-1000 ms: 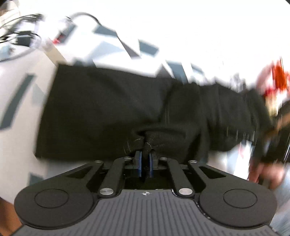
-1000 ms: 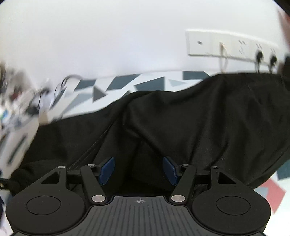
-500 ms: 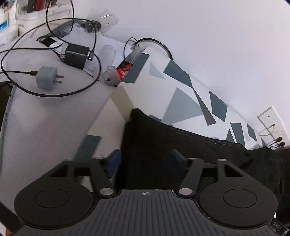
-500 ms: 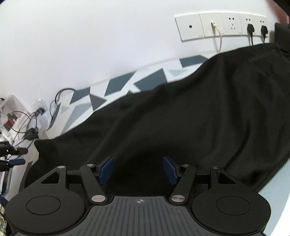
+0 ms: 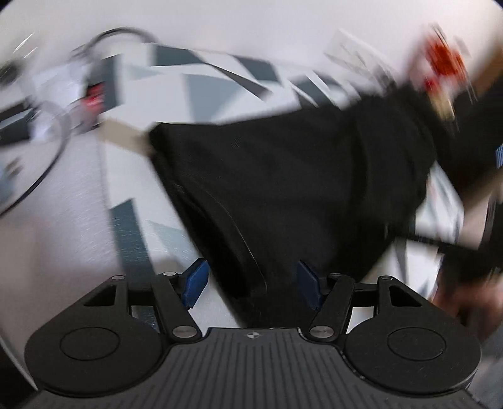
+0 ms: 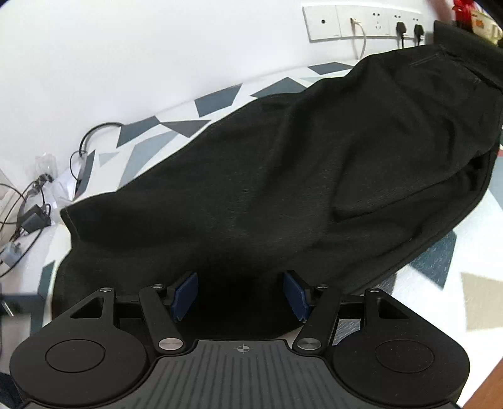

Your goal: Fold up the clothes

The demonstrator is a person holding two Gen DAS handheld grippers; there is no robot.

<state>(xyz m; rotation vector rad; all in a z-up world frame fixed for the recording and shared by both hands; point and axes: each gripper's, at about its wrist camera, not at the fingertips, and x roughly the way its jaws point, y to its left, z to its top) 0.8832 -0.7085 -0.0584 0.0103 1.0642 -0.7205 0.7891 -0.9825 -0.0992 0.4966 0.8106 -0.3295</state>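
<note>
Both grippers' jaws apart, black garment (image 6: pixel 283 176) beneath, ungripped.

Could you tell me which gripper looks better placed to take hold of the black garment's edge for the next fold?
Probably the left gripper: its open jaws straddle a seamed edge of the black garment. The right gripper, also open, hovers over the flat middle of the cloth.

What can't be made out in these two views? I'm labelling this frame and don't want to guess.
- Left wrist view: motion blur smears the cables and a red thing at top right; neither can be identified.
- Left wrist view: the right tool is only a dark blur at the right edge.
- Right wrist view: the garment's near edge is hidden behind the right tool.
- Right wrist view: the red thing is cut off by the top edge.
</note>
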